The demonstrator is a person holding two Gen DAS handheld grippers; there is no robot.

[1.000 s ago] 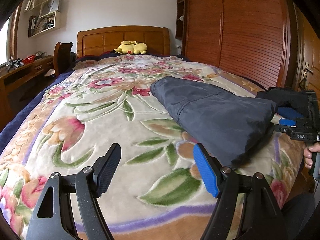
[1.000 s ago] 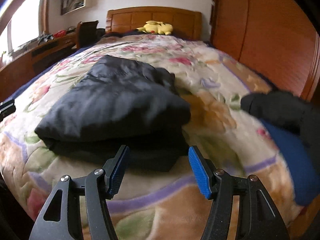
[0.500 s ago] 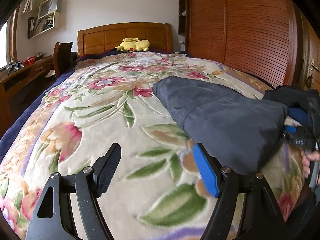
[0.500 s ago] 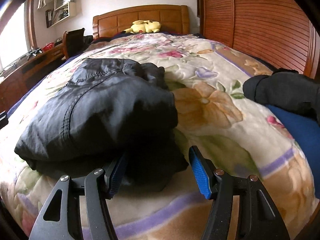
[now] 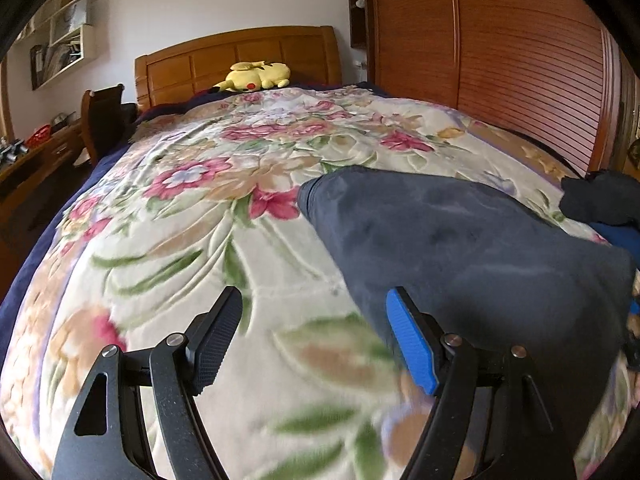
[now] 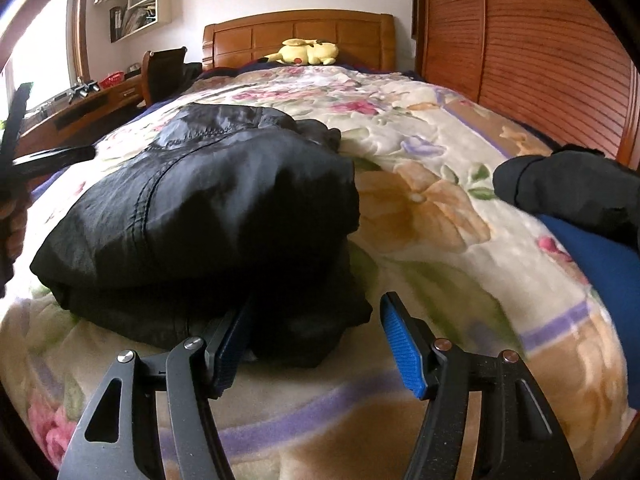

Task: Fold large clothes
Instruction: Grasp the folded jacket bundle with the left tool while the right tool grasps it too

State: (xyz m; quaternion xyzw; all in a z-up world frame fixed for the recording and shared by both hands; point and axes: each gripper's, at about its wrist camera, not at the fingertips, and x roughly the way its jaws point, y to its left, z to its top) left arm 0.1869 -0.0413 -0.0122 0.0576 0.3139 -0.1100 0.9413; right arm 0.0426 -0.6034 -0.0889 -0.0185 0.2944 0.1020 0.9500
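Note:
A dark folded garment (image 6: 208,216) lies in a thick bundle on the floral bedspread (image 6: 420,208); it also shows in the left wrist view (image 5: 460,248) at the right. My right gripper (image 6: 316,336) is open, its jaws straddling the near lower corner of the bundle, the left finger under its edge. My left gripper (image 5: 316,336) is open and empty over the bedspread (image 5: 200,240), its blue pad close beside the garment's near left edge. The left gripper's tool (image 6: 16,132) shows at the left edge of the right wrist view.
A second dark garment (image 6: 572,184) lies on a blue cloth (image 6: 600,272) at the bed's right edge. A yellow plush toy (image 5: 256,76) sits by the wooden headboard (image 5: 240,60). A wooden wardrobe (image 5: 500,60) stands right, a desk and chair (image 5: 104,120) left.
Both grippers have moved forward toward the folded garment. My right gripper's jaws have come around its near corner. The garment itself has not moved.

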